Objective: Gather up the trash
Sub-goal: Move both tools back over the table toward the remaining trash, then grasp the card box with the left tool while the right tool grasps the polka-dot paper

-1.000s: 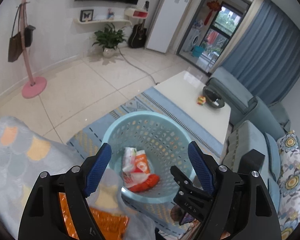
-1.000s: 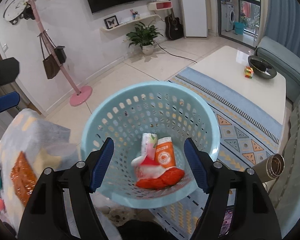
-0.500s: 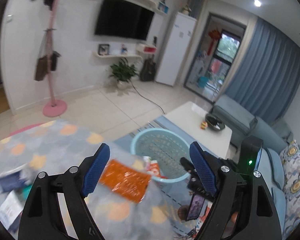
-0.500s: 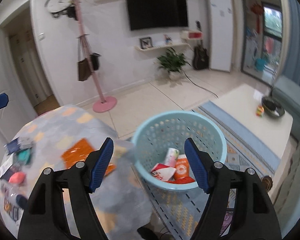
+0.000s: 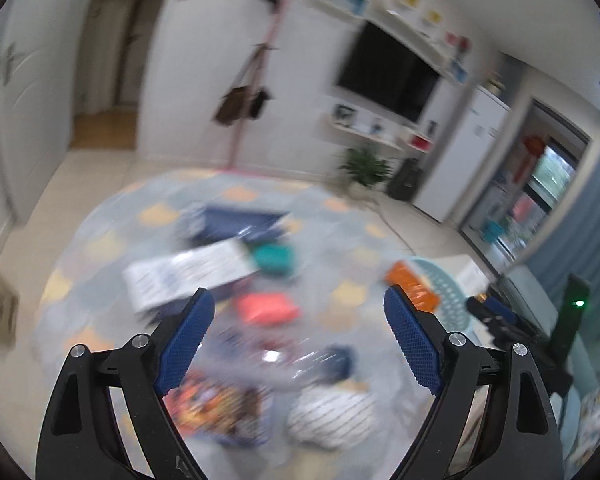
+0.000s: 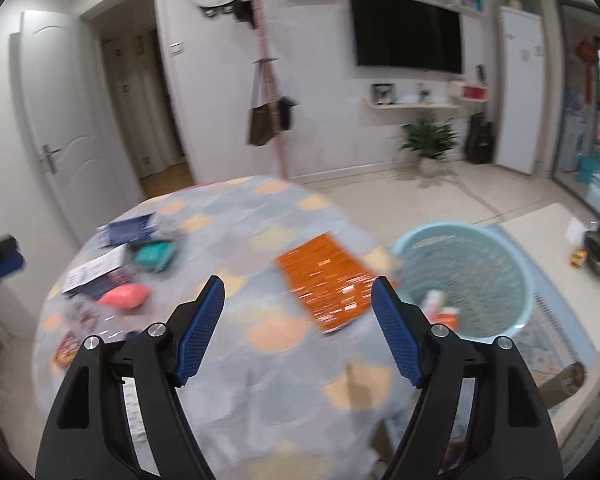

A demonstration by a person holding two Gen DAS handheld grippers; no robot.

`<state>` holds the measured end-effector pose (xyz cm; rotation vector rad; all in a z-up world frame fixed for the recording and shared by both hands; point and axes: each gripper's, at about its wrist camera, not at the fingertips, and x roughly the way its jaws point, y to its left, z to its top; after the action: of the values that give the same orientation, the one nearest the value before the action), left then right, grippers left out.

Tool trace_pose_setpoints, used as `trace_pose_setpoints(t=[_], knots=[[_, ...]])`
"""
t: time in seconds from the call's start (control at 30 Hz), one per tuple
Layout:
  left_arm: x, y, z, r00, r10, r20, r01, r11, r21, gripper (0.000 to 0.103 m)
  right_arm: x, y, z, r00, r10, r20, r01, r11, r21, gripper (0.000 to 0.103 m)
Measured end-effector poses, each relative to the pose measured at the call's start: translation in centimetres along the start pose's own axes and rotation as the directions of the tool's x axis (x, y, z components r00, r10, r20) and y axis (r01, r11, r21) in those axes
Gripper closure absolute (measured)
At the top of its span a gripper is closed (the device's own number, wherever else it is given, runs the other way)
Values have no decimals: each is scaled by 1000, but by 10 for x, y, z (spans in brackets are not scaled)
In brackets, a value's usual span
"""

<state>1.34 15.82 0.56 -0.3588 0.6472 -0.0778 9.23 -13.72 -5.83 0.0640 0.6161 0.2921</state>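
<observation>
Round cloth-covered bench [image 6: 260,380], centre; glossy orange packet [image 6: 326,284] beside perforated basket [image 6: 466,280]; both grippers' [image 5: 296,340] [image 6: 298,328] fingers spread wide, empty.

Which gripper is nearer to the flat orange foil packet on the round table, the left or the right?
Right. The right gripper hovers open directly before the flat orange foil packet. The left gripper is open over the far clutter, the packet off beside its right finger.

The left gripper [image 5: 298,328] has its 2 blue-padded fingers [image 5: 186,340] spread wide with nothing between them. The right gripper [image 6: 298,322] is likewise spread wide and empty, its 2 blue pads [image 6: 396,330] angled outward.
</observation>
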Motion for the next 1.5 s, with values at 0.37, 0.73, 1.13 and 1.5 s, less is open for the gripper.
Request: trace_pose_setpoints(t=[0.37,0.73,1.13,1.5], knots=[[-2,64,-67,988,114,-108,-125,987,-101,18,28,85,-46,958,231,-169,-248,964,-90,31],[31,24,-103,937,319,-144,-299,943,145,17,44,104,-84,927,225,-301,-280,947,-156,35],[7,79,-107,901,392,-187,-379,920,101,21,23,120,-91,887,346,-307,-418,884,-211,35],[19,110,-76,951,206,-230,-250,951,-183,17,30,140,-112,912,271,-307,-365,879,-308,40]])
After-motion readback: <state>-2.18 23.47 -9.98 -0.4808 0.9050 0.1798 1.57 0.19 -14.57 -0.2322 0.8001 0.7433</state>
